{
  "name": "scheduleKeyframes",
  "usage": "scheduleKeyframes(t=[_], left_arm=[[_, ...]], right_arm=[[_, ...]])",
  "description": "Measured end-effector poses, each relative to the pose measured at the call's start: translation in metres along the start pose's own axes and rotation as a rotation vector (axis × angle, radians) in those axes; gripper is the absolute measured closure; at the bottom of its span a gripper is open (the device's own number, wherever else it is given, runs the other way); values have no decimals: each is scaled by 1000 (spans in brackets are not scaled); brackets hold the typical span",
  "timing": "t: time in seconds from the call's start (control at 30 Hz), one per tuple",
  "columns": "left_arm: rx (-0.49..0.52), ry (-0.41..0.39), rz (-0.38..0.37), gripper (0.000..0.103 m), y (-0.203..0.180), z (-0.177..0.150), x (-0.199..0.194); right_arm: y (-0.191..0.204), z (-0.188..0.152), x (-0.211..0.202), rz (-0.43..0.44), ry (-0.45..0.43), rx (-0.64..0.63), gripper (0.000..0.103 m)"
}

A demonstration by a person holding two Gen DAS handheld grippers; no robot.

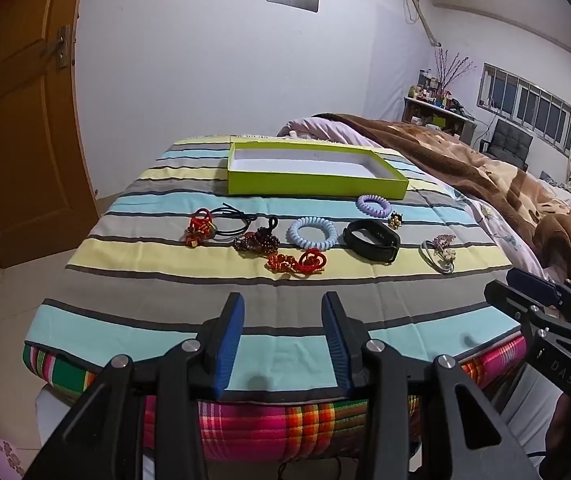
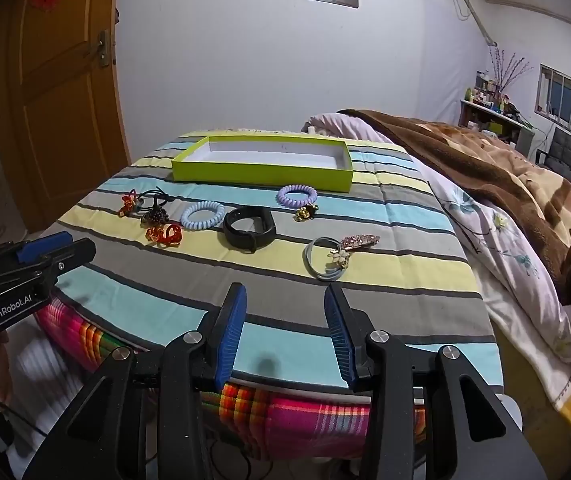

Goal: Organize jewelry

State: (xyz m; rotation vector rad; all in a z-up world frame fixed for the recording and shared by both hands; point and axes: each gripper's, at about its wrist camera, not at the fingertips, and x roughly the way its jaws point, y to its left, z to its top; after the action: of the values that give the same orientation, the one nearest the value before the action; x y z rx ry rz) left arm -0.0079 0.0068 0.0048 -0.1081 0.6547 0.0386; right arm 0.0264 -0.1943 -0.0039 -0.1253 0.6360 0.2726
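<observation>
**Jewelry sort not yet begun — tray empty, all pieces on the bedspread**

We find the green tray (image 1: 317,184) lying at twelve o'clock on the striped bedspread (image 1: 165,280), its white floor bare. Nothing has been put in it. Every piece lies loose on the cloth on the near side of the tray, so we judge the whole task is still to do.

From the left wrist view we count, from nine o'clock across to three: a red knotted charm with black cords (image 1: 205,228), a dark beaded piece (image 1: 255,240), a second red knotted charm (image 1: 297,260), a pale blue coil hair tie (image 1: 311,233), a black wristband (image 1: 371,240), a lilac coil hair tie (image 1: 373,205) just beside the tray's near wall, a small gold ornament (image 1: 395,220), and at three o'clock a grey hair band with a flower clip (image 1: 439,254).

The left gripper (image 1: 283,340) hovers at six o'clock over the bed's near edge, fingers wide apart, nothing between them. The right gripper (image 2: 285,340) stands likewise — apart and empty.

Limits of view: the beaded piece and the first charm overlap, and we cannot tell whether they are tangled. The gold ornament is too small to identify. Fisheye bending distorts the tray's outline, and its far wall hides what lies beyond it.
</observation>
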Motion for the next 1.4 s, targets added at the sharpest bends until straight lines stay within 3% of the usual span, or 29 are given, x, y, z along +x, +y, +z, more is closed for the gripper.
scheduleKeyframes(t=[1.4], left_arm=[[-3,12,0,61,0,-6,3]], right_arm=[[1,3,-2,-10,-6,-12,61]])
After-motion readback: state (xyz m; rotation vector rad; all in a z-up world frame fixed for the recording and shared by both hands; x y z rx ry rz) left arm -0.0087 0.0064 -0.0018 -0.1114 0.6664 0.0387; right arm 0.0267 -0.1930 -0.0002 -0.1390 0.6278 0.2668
